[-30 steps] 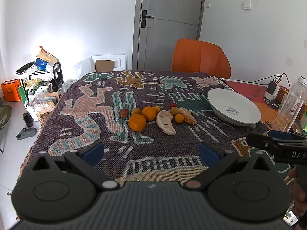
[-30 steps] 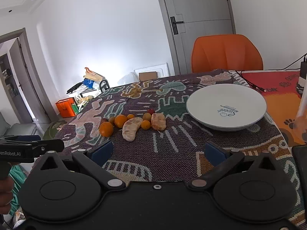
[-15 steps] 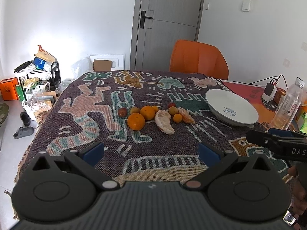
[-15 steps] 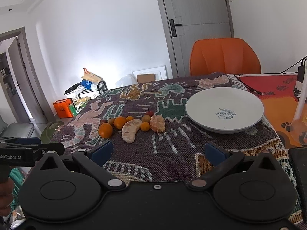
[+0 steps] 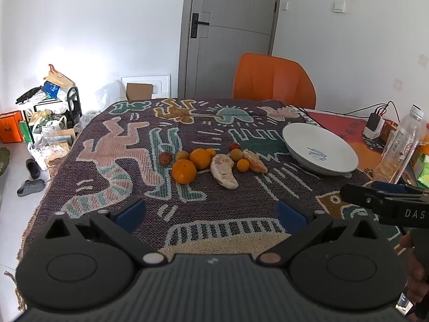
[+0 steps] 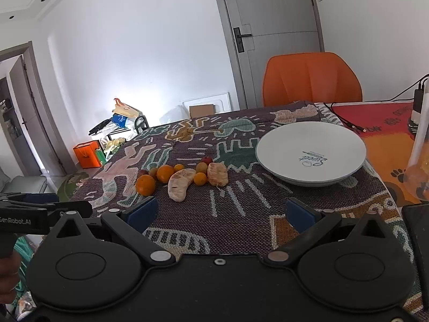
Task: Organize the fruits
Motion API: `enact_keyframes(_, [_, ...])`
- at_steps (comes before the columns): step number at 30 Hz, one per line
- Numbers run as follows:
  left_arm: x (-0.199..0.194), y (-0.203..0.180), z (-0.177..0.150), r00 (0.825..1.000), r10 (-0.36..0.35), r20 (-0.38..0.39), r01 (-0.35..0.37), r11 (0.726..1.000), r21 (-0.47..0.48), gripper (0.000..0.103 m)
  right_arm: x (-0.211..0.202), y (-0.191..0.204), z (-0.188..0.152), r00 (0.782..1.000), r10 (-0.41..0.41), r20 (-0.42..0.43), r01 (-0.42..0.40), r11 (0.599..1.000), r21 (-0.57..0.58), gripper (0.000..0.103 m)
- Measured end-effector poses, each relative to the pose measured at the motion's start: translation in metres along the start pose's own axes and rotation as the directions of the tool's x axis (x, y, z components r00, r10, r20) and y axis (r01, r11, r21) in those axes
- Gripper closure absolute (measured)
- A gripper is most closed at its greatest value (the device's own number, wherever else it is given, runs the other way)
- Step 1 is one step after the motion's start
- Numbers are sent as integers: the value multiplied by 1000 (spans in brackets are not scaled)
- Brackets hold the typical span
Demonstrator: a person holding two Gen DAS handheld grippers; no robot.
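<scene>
A cluster of fruit lies mid-table on the patterned cloth: a large orange (image 5: pixel 184 171) (image 6: pixel 145 184), a second orange (image 5: pixel 200 158) (image 6: pixel 165 173), a pale peeled citrus piece (image 5: pixel 223 170) (image 6: pixel 181 183), a peeled orange half (image 5: pixel 255 161) (image 6: pixel 217 174), and several small round fruits. A white bowl (image 5: pixel 320 148) (image 6: pixel 311 154) sits empty to their right. My left gripper (image 5: pixel 211 212) hangs open near the table's front edge, well short of the fruit. My right gripper (image 6: pixel 220 212) is open too, with nothing between its fingers, in front of the bowl.
An orange chair (image 5: pixel 273 81) stands behind the table. A clear plastic bottle (image 5: pixel 399 149) and a charger with cables (image 5: pixel 374 122) sit at the right on a red mat. Bags, boxes and slippers clutter the floor at the left (image 5: pixel 40 112). A black device (image 6: pixel 418 241) lies near the right edge.
Both grippers have drawn back slightly and risen, so the fruit and bowl sit a little lower and farther in view. Nothing on the table has moved.
</scene>
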State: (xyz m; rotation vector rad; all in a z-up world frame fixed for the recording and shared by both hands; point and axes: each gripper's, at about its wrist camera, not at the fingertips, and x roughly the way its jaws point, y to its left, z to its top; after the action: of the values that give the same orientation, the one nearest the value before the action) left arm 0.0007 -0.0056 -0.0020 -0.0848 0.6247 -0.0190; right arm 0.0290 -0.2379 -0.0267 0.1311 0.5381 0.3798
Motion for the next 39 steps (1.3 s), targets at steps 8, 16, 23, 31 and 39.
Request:
enact_keyframes(8, [-3,-1,2,1000,-1,13,1,1000,17,0,-2,5,2,1000,19,-2,-19,1000,-10,0])
enact_keyframes(16, [-2,6,2,1000,11,10,-11,1000,8,0,0,5,2,1000,15,-9,-16,1000,-11,0])
enact_keyframes(23, [3,10,3,1000,-1,12,1,1000,-7,0,2,5,0,1000,29,-8,-29,999,-17,0])
enact_keyframes(31, [13,17,3,999,-15,30,16,1000,-19,0,15,1,1,1000,6,-5,-6,1000,-23,0])
enact_keyframes(39, [32,25,7,1000,3,21,-2,999,-48,1,31,-4,2,1000,13,-5,-13,1000,-5,0])
